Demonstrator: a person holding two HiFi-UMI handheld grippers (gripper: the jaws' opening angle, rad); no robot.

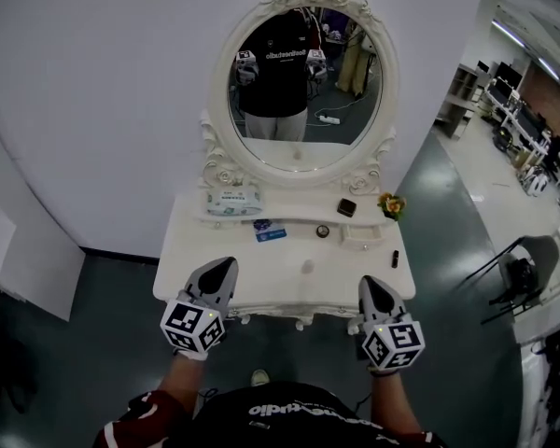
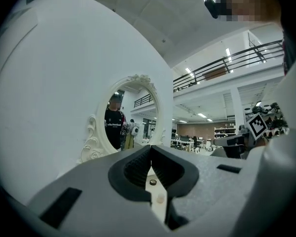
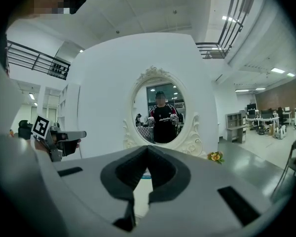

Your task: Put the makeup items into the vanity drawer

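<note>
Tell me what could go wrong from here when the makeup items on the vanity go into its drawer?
1. The small dark tube lies close to the vanity top's right edge; a clumsy approach by the right gripper might knock it off.
2. The flowers stand near the dark box, so reaching there could tip them.
3. No open drawer shows; both grippers are shut, and the left gripper may need to open it first.
</note>
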